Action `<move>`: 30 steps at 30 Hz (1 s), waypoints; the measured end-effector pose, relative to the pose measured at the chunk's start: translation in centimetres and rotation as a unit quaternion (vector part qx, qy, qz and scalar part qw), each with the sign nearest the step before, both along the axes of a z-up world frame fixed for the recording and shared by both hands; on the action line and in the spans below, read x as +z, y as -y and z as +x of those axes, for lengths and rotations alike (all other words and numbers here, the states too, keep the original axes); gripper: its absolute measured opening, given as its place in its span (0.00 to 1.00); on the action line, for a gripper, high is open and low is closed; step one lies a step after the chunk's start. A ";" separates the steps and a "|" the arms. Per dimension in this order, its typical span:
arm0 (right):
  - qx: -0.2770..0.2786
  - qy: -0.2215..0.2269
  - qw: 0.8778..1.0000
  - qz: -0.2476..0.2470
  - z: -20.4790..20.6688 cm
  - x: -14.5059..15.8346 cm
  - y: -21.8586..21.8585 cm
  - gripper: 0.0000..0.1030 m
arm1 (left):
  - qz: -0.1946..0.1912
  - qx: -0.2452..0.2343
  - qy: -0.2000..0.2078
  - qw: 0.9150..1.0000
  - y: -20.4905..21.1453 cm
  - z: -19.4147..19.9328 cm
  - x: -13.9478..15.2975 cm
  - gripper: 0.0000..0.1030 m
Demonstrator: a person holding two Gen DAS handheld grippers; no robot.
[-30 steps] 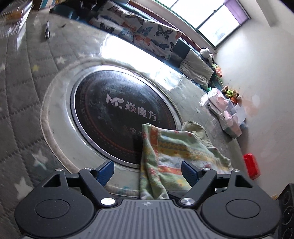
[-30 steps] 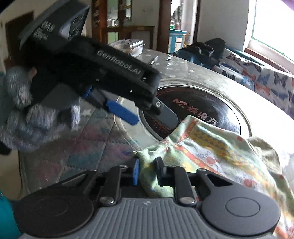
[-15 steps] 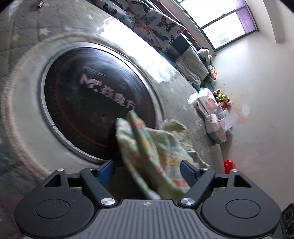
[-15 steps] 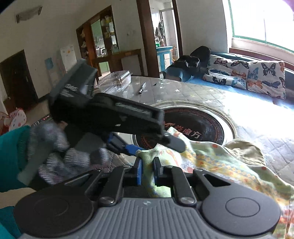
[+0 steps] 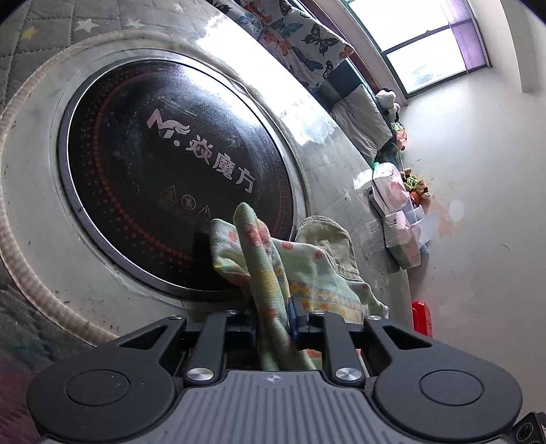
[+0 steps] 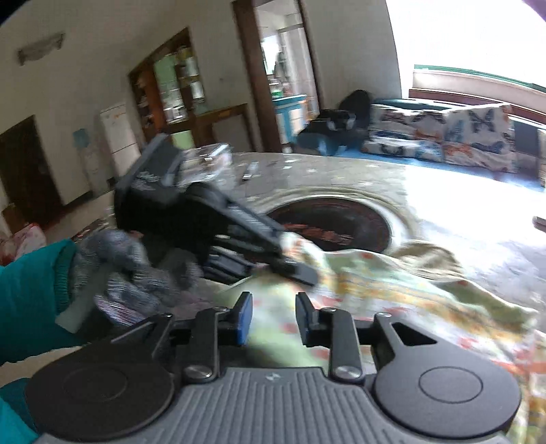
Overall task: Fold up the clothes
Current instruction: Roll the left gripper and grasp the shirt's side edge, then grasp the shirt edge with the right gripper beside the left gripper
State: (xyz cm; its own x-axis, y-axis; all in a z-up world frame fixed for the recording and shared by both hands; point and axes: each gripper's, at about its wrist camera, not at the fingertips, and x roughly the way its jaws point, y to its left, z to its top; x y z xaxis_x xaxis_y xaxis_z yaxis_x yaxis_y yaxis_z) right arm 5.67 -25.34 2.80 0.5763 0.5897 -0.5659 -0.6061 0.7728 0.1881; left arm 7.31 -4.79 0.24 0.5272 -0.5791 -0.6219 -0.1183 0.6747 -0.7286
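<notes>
A pale green child's garment [image 5: 307, 269] with orange and yellow print lies crumpled on the round table, partly over the black disc. My left gripper [image 5: 272, 319] has a bunched fold of it between its blue pads, and the jaws are closing onto it. In the right wrist view the garment [image 6: 392, 283] spreads to the right. The left gripper [image 6: 293, 268], held by a hand in a grey glove [image 6: 119, 269], bites its near corner. My right gripper [image 6: 273, 307] hovers above the cloth with its jaws opening and nothing pinched between them.
A black round cooktop disc [image 5: 163, 164] with a white logo sits in the table's middle, ringed by a quilted grey cover [image 5: 68, 20]. Butterfly cushions [image 5: 300, 30] line the window bench. Boxes [image 5: 396, 205] and a red object [image 5: 421, 317] lie beyond the table edge.
The left jaws have gone from wide open to closed on a fold of the garment. The right jaws let go of the cloth's corner and parted, and the right gripper rose and drew back.
</notes>
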 end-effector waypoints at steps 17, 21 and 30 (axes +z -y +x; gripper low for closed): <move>-0.280 -0.029 0.959 -0.037 4.1 -4.4 14.9 0.59 | 0.018 -0.006 0.001 1.000 0.4 -0.1 0.0 0.17; -0.289 -0.046 0.956 -0.022 4.8 -5.5 15.7 0.60 | 0.022 -0.007 -0.001 1.000 0.4 0.0 0.0 0.17; -0.277 -0.053 0.959 0.002 4.6 -6.1 14.4 0.22 | 0.036 -0.014 0.008 0.999 0.8 0.0 0.1 0.17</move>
State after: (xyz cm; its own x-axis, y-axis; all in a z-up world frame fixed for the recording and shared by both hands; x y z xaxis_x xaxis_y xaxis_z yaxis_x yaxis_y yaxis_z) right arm 10.30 -39.73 -3.25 0.7417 0.2115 -0.6365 -0.0793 0.9700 0.2298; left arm 7.32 -5.61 0.39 0.5224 -0.5483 -0.6530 -0.0869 0.7276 -0.6804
